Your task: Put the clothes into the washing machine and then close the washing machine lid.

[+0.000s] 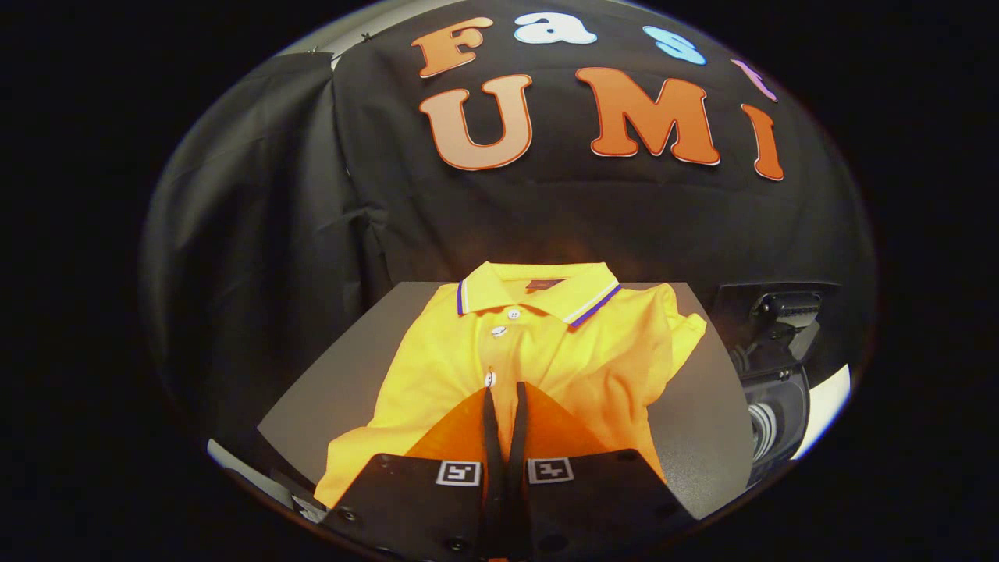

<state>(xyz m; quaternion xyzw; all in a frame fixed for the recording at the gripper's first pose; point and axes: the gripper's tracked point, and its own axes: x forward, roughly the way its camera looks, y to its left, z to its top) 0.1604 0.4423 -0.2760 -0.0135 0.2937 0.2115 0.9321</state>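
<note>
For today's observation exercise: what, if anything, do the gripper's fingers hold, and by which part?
The gripper looks nearly shut over the yellow polo shirt, just below its button placket; whether it pinches fabric cannot be told.

Gripper-mounted view, looking forward over shirt [538,351], close.

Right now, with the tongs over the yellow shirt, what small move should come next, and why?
Probably open the tongs a little and lower them onto the yellow polo shirt. Their fingers stand nearly together above its front, just below the buttons, with no cloth between them. The shirt lies flat on the grey table, beside the washing machine.
</note>
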